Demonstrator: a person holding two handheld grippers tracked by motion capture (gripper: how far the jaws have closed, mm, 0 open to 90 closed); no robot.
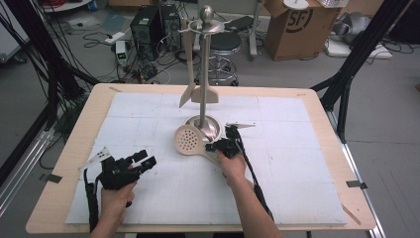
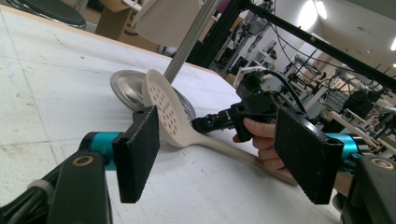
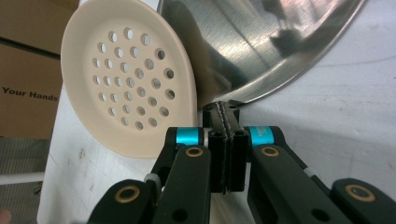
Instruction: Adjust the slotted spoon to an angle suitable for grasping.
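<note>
Right gripper (image 3: 225, 154) jaws pressed together beside skimmer (image 3: 128, 77); left gripper (image 2: 224, 161) jaws wide.

Left gripper (image 1: 143, 162) held low near the table's front-left, jaws standing wide apart with nothing between the pads (image 2: 138, 156), gripped by the left hand (image 1: 116, 191). Right gripper (image 1: 218, 145) stretched forward at centre, jaws pressed fully together, right hand (image 1: 232, 167) behind, forearm angled in from below.
</note>
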